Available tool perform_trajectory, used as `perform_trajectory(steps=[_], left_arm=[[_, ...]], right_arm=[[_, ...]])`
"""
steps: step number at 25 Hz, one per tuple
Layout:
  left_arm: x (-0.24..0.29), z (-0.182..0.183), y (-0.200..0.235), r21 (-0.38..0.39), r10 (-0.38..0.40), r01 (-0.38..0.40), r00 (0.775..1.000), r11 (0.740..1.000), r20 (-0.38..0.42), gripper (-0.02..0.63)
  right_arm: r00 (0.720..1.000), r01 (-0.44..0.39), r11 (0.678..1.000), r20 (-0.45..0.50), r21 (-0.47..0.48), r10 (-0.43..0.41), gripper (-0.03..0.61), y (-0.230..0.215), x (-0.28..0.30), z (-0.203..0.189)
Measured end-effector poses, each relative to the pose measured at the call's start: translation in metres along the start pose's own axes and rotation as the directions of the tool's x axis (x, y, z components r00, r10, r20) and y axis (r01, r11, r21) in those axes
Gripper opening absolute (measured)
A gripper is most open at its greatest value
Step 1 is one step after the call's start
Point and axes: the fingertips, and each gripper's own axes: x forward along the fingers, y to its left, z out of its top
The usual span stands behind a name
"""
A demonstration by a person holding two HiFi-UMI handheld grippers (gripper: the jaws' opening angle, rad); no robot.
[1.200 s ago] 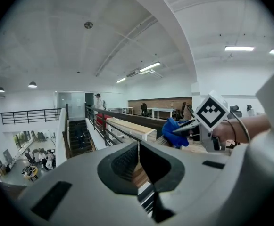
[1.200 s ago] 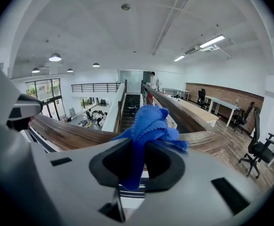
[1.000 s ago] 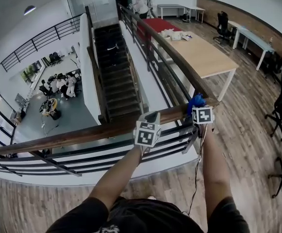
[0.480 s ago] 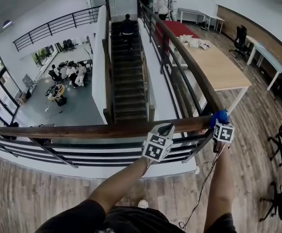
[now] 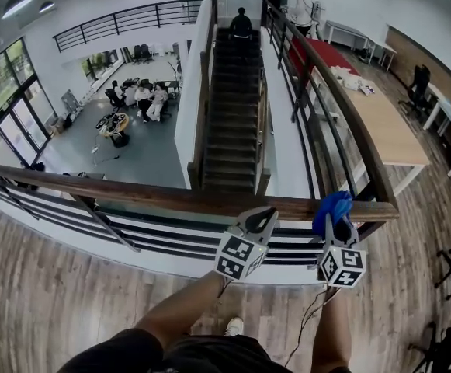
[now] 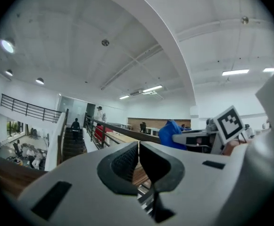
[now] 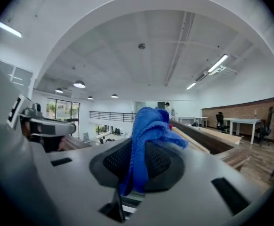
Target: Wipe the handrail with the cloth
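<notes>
The right gripper (image 5: pixel 333 228) had its jaws clamped on a bunched bright-blue fabric cloth (image 5: pixel 331 210). In the lower right of the head view the cloth sat against the long brown wooden handrail (image 5: pixel 171 198), close to the corner where the rail turns and runs up the frame. The left gripper (image 5: pixel 261 218) hovered just beside it, toward the lower centre, with its jaws brought nearly together on nothing.

By the look of it, the wiping was under way at that corner, but how much was done could not be read. The wood showed no difference between wiped and unwiped parts. The whole stretch toward the left edge of the frame and the run toward the top probably remained to be covered.

The head view alone showed the cloth's place along the rail and the layout of both runs. It did not show the jaws. The right gripper view showed the cloth (image 7: pixel 148 126) pinched between the right gripper's (image 7: pixel 139 166) dark ribbed pads. A tuft stood above them and a tail hung below, and the rail (image 7: pixel 198 138) stretched away at centre right. The left gripper view showed the left gripper's (image 6: pixel 139 157) pads with only a thin slit between them. It also caught the cloth (image 6: pixel 170 133) from the side at centre right.
</notes>
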Motion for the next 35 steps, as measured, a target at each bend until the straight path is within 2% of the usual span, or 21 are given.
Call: perform_trajectory(steps=[5,9,12,16,21,27,30,35], left_arm=[[-0.088,-0.010,0.089,-0.010,0.144,-0.144,0.990,0.990,0.014,0.012],[-0.171,-0.023,0.163,-0.023,0.278,-0.278,0.961,0.960,0.007,0.012],[-0.237,-0.042,0.218,-0.030,0.384,-0.384,0.923,0.923,-0.009,0.012],[-0.328,-0.090,0.282,-0.045,0.489,-0.493,0.869,0.869,-0.078,0.012],[-0.416,-0.141,0.349,-0.064,0.596,-0.610,0.788,0.790,-0.154,0.012],[-0.490,-0.184,0.421,-0.074,0.680,-0.704,0.703,0.706,-0.210,0.012],[-0.519,-0.197,0.460,-0.058,0.707,-0.734,0.670,0.677,-0.224,0.012],[-0.567,-0.225,0.518,-0.038,0.732,-0.763,0.632,0.645,-0.253,0.012]], right_arm=[[0.984,-0.179,0.983,0.025,0.031,0.179,0.069,0.156,0.018,-0.003],[0.951,-0.308,0.951,0.027,0.029,0.307,0.069,0.274,0.030,-0.006],[0.921,-0.389,0.921,0.021,0.033,0.388,0.069,0.355,0.042,-0.012],[0.870,-0.492,0.870,-0.021,0.035,0.493,0.069,0.465,0.051,-0.041],[0.768,-0.623,0.780,-0.149,0.048,0.623,0.069,0.588,0.075,-0.092],[0.685,-0.705,0.708,-0.228,0.027,0.691,0.069,0.715,0.131,-0.149],[0.680,-0.709,0.705,-0.248,0.017,0.690,0.069,0.766,0.169,-0.161],[0.695,-0.673,0.739,-0.322,0.025,0.643,0.069,0.847,0.235,-0.184]])
